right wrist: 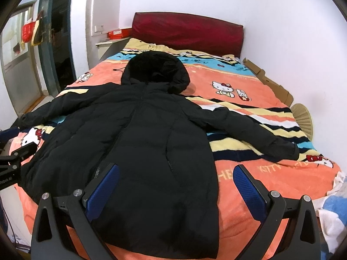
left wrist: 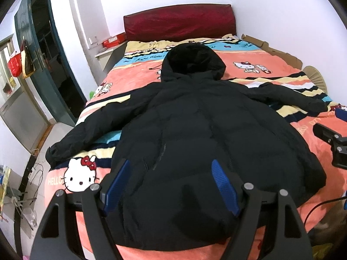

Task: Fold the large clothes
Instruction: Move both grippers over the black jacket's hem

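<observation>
Black puffy nylon, that's what's taking up most of the bed here: one big hooded jacket [left wrist: 208,134] is lying flat and face-down on a fleecy orange blanket [left wrist: 130,80], hood [left wrist: 193,60] pointing toward the headboard [left wrist: 180,21] and both sleeves spreading out to the sides. The quilted panels are looking soft and lumpy, and the hood is rounding up into a dome. The blanket is showing cartoon cats plus wavy stripes in cream, navy, white and sky blue. The headboard is a single dark red padded slab, kinda shiny.

Two grippers are hovering above the near hem, both angling downward. The left gripper [left wrist: 171,186] is sitting wide open over the lower back of the jacket, its ribbed blue pads [left wrist: 225,188] gripping nothing. The right gripper [right wrist: 176,191] is also gaping wide, one pad over the jacket's edge and the other over bare blanket, holding nothing either.
</observation>
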Tool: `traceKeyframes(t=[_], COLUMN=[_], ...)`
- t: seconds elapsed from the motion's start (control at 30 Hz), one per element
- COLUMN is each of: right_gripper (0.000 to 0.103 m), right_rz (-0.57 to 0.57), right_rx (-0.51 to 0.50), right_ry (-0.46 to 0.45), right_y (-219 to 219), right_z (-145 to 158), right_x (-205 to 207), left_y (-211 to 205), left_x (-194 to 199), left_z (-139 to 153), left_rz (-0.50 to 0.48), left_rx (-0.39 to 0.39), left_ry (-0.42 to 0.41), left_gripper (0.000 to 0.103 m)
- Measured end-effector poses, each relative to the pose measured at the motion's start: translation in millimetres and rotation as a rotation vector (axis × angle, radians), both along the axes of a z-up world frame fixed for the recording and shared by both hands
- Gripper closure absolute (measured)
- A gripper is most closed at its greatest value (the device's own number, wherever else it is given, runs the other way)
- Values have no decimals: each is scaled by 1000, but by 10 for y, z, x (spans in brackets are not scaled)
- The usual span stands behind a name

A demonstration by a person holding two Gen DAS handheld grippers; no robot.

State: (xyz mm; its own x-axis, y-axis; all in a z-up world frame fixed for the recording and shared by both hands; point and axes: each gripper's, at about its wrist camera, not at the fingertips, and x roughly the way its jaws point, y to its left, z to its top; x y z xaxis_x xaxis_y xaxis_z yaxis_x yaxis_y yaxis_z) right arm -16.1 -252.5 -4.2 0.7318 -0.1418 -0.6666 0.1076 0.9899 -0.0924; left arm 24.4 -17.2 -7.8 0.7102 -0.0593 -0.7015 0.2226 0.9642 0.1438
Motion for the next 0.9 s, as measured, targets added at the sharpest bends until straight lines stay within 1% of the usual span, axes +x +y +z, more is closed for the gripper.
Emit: traceKeyframes(t=[0.17,0.27,0.47,0.63,0.8,0.9], right_gripper=[1,1,1,1,1,1], right_rz=[-20,-50,-138,-191,-260,-341], right_rx=[17,24,71,81,77,70], right_ry=[1,2,7,3,-17,-30], right_y=[-158,-295,-762,-1098,-1433,-1746], right_z=[-39,-87,-209,-280,-349,-397], right_x=[83,158,381,550,693,820], left_y=[11,47,122,143,74,57], left_x=[121,229,511,684,902,1065], left_z=[18,-20,-201,-318,-372,-371], left_rz=[5,51,139,189,227,255], left_rx=[-29,-14,14,20,43,43], left_ry=[10,16,96,144,158,159], left_gripper=[27,27,27,27,27,27])
